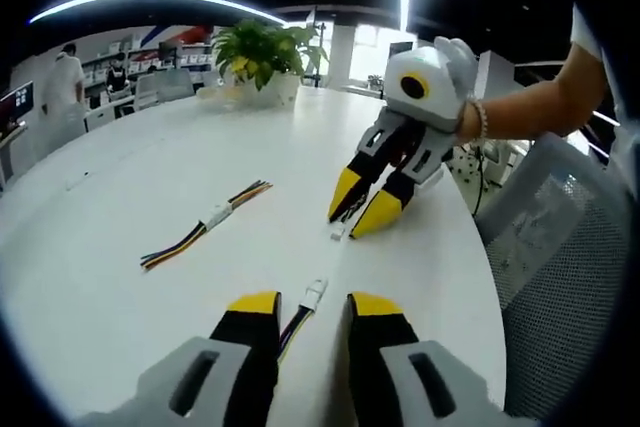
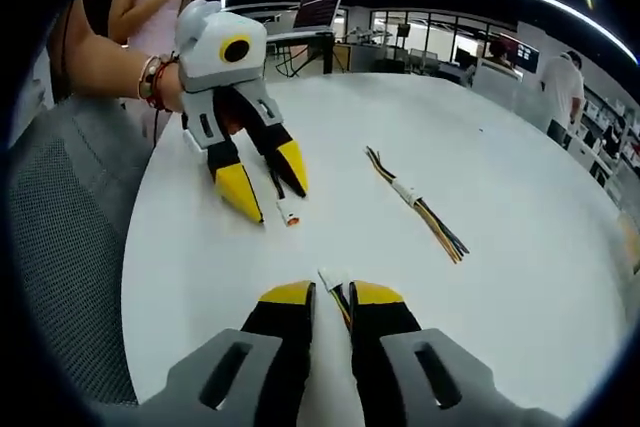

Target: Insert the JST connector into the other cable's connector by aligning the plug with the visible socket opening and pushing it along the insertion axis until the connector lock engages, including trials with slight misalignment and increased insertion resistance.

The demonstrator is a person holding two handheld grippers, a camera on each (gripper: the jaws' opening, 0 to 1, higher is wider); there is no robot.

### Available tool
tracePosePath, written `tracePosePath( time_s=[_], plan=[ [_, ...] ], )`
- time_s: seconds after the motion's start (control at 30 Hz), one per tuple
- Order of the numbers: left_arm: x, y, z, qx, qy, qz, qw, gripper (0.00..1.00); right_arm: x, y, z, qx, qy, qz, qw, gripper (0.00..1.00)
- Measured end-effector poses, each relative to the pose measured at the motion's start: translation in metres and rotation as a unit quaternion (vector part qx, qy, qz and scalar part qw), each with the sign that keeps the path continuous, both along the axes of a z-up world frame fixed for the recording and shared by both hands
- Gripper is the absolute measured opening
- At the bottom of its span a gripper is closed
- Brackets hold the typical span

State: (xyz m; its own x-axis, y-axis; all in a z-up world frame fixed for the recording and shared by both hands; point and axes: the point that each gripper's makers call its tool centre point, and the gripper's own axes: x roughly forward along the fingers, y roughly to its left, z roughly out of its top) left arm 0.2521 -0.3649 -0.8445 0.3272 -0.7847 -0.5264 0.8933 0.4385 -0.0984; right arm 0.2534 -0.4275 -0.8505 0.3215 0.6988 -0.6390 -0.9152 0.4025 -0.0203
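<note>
Both grippers are resting on the white bench, left gripper and right gripper jaws each pinching a cable connector, tips facing, apart; slight misalignment risks jamming before the lock engages.

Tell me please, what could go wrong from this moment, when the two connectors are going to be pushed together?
1. The left gripper and right gripper each hold a cable just behind its white connector, and. The two connectors are apart, so a tilted approach could jam the plug.
2. Each cable sits between narrow yellow tips and may slip back under insertion resistance.
3. A joined cable pair lies nearby on the white table; a sweeping move could drag it.
</note>
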Motion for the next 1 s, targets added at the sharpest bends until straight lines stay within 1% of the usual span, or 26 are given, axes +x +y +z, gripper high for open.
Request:
tracePosePath(
  time_s=[0.07,0.2,0.33,0.4,0.5,0.87,1.0],
  plan=[
    [-0.0008,0.0003,0.0001,-0.001,0.001,0.0,1.0,0.2,0.0003,-0.0003,-0.0001,0.002,0.001,-0.002,1.0,0.12],
    [-0.0001,0.0019,-0.0006,0.002,-0.007,-0.002,1.0,0.12,0.0002,-0.0008,-0.0001,0.005,0.002,-0.006,1.0,0.11],
    [0.0015,0.0024,-0.0012,0.001,-0.006,0.005,1.0,0.1,0.0005,-0.001,0.0003,0.008,0.001,-0.01,0.9999,0.1],
    [0.0015,0.0024,-0.0011,0.003,-0.013,0.002,0.9999,0.07,0.0006,-0.0011,0.0002,0.009,0.0,-0.011,0.9999,0.1],
    [0.0005,0.0025,-0.0015,0.005,-0.014,-0.001,0.9999,0.04,0.0006,-0.001,0.0002,0.011,-0.001,-0.012,0.9999,0.1],
    [0.0041,0.0033,-0.0018,0.014,-0.033,-0.003,0.9993,0.01,-0.0012,0.0005,0.0003,0.014,-0.009,-0.008,0.9998,0.05],
    [0.0041,0.0033,-0.0016,0.014,-0.034,-0.003,0.9993,0.01,-0.0017,0.0006,0.0005,0.014,-0.014,-0.008,0.9998,0.05]
  ],
)
